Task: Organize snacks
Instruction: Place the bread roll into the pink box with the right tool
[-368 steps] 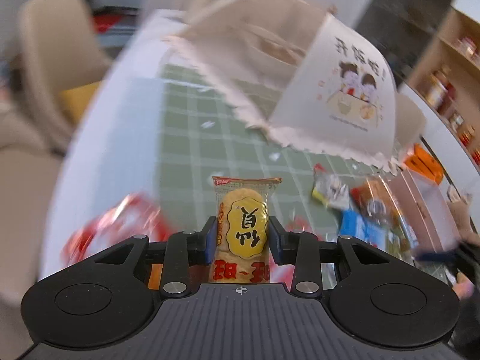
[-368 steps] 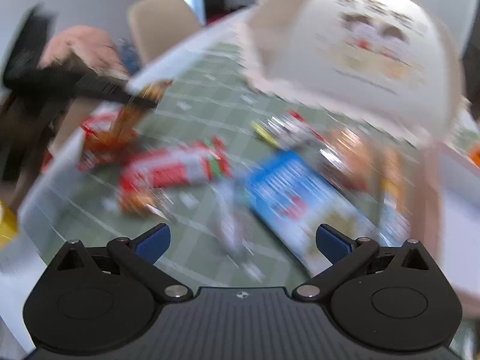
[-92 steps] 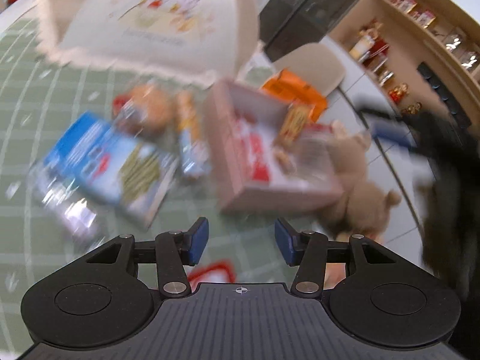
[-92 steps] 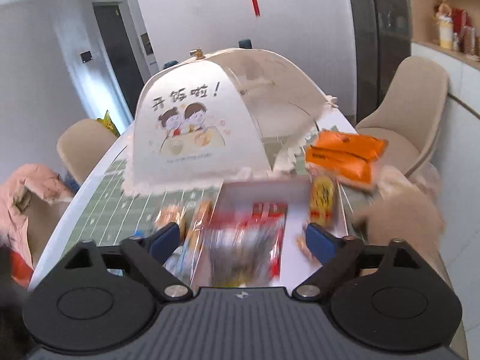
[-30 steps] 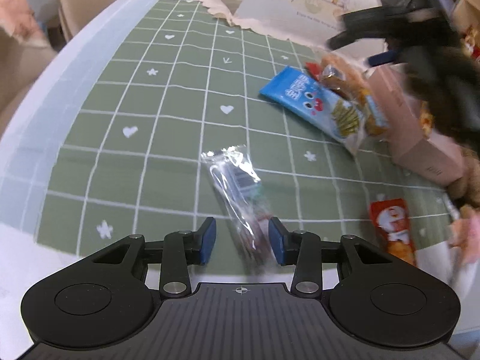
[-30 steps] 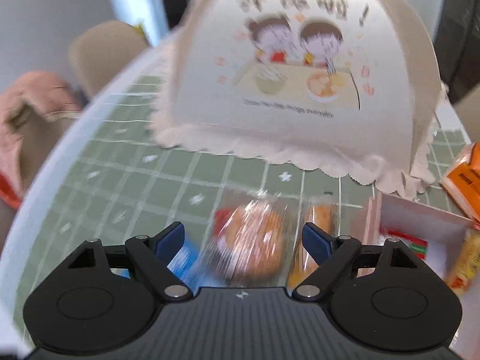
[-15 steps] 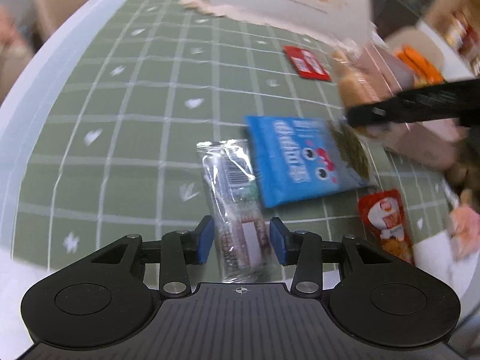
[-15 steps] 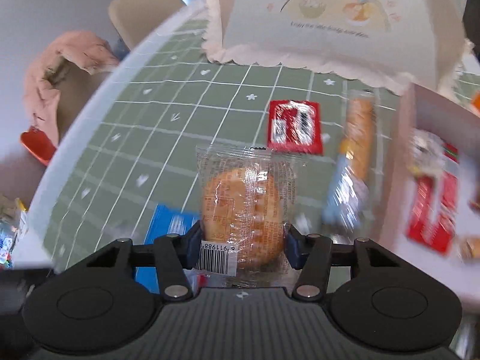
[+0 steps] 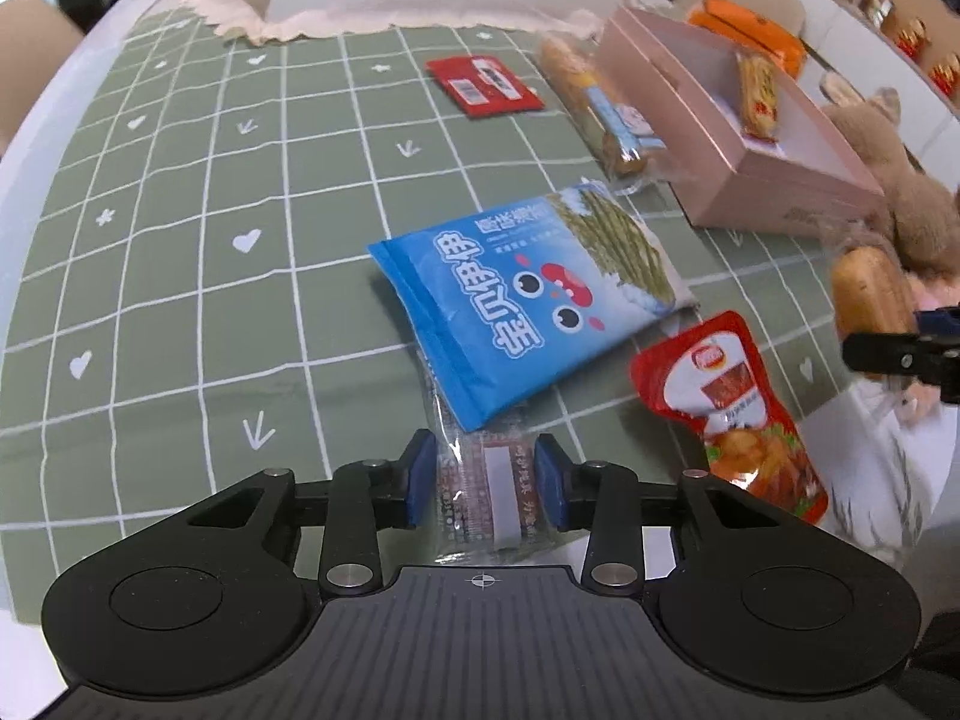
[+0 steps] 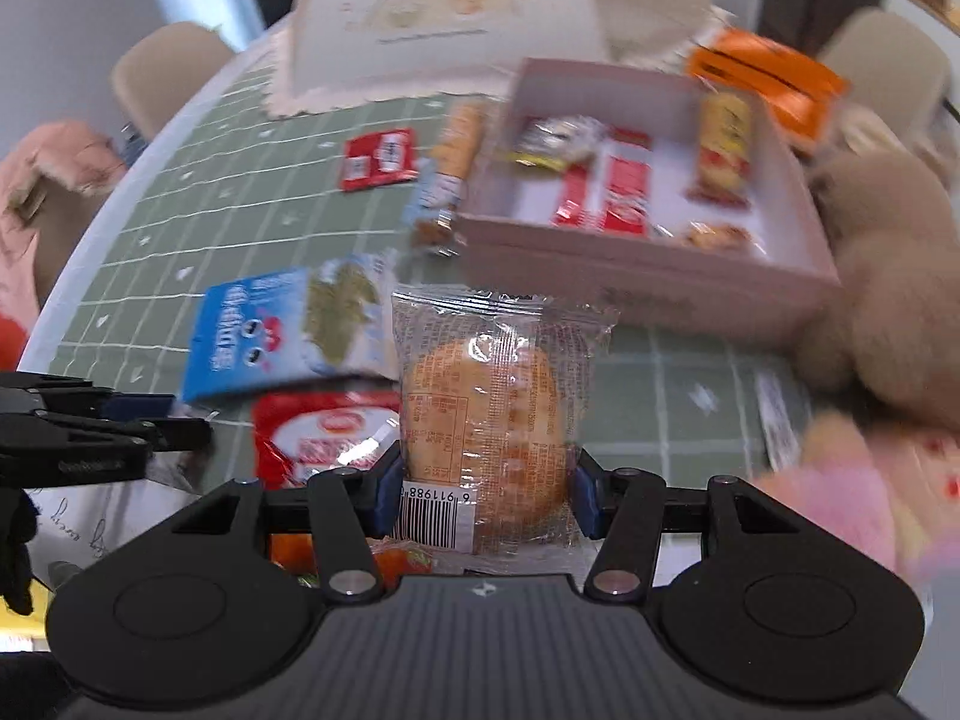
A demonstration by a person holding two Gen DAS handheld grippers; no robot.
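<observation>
Clear snack packet (image 9: 483, 495) between left tongs (image 9: 485, 480), pinched.

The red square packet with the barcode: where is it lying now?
In the left wrist view the red square packet lies flat on the green checked tablecloth, far side, just left of the long blue-wrapped snack beside the pink box.

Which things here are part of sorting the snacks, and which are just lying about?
Job: pink box; round cake packet in the right gripper; clear packet in the left gripper; blue bag; red pouch; red flat packet; long biscuit pack.

Lying about: food cover; plush bear; chair.
</observation>
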